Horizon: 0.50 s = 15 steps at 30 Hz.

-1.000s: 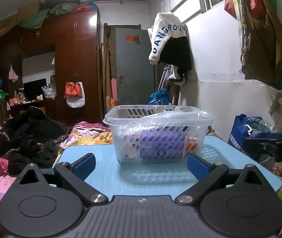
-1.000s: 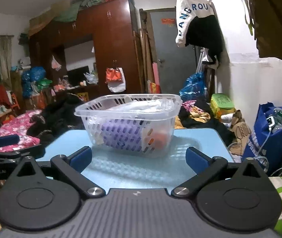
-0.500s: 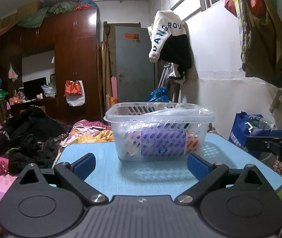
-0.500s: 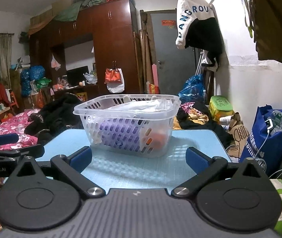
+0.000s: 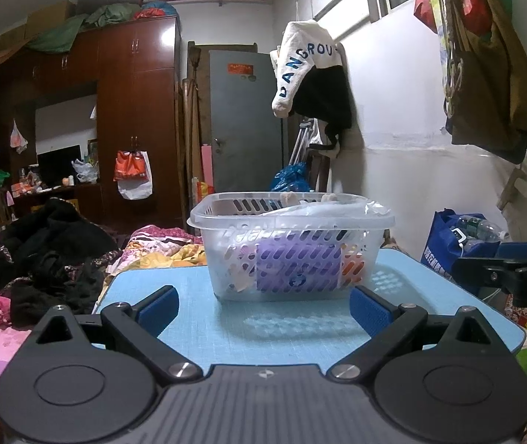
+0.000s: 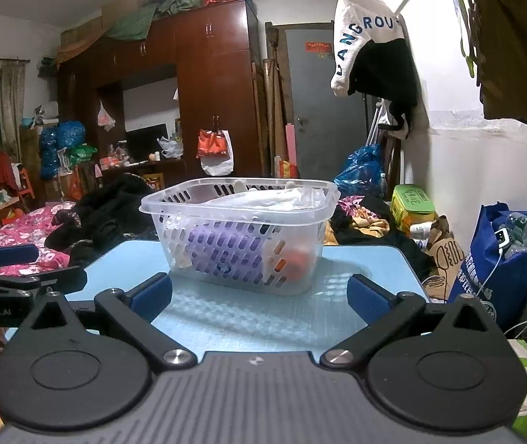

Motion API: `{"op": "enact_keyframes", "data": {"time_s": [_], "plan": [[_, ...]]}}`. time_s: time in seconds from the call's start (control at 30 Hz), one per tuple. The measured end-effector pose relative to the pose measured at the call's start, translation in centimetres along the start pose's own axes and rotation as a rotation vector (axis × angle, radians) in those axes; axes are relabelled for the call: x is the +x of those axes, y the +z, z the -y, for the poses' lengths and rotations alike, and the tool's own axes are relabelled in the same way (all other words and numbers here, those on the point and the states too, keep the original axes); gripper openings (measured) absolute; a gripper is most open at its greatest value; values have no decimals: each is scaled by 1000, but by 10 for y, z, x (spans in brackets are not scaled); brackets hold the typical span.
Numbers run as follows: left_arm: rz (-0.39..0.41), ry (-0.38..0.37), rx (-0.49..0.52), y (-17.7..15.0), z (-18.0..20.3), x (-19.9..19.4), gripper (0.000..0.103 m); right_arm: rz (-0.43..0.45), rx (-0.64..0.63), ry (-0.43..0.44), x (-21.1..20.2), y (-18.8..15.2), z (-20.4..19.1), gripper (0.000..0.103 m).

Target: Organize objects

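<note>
Sitting on blue gridded table (image 5: 300, 333), clear slotted plastic basket (image 5: 289, 255)

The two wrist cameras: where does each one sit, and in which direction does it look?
Left wrist: sits behind the open left gripper, looking level over the blue table at the clear basket; the right gripper shows at the right edge.
Right wrist: sits behind the open right gripper, facing the same basket from further right; the left gripper shows at the left edge.
Shared: basket, table, brown wardrobe, grey door.
</note>
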<state>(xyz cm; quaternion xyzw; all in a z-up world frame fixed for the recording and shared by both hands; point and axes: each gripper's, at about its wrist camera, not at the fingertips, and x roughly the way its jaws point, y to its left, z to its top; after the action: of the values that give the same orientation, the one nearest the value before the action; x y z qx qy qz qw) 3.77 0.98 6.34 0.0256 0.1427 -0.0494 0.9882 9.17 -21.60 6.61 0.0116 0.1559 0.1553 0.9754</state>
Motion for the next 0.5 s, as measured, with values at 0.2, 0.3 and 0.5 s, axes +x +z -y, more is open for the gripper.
{"op": "enact_keyframes", "data": {"time_s": [0.2, 0.3, 0.5], "plan": [[-3, 0, -4, -1, 0, 1, 100, 0, 1, 2, 0, -1, -1, 103], [-4, -1, -3, -2, 1, 1, 100, -1, 1, 3, 0, -1, 0, 103], [-7, -1, 2, -2, 3, 3, 100, -1, 2, 3, 0, -1, 0, 103]]}}
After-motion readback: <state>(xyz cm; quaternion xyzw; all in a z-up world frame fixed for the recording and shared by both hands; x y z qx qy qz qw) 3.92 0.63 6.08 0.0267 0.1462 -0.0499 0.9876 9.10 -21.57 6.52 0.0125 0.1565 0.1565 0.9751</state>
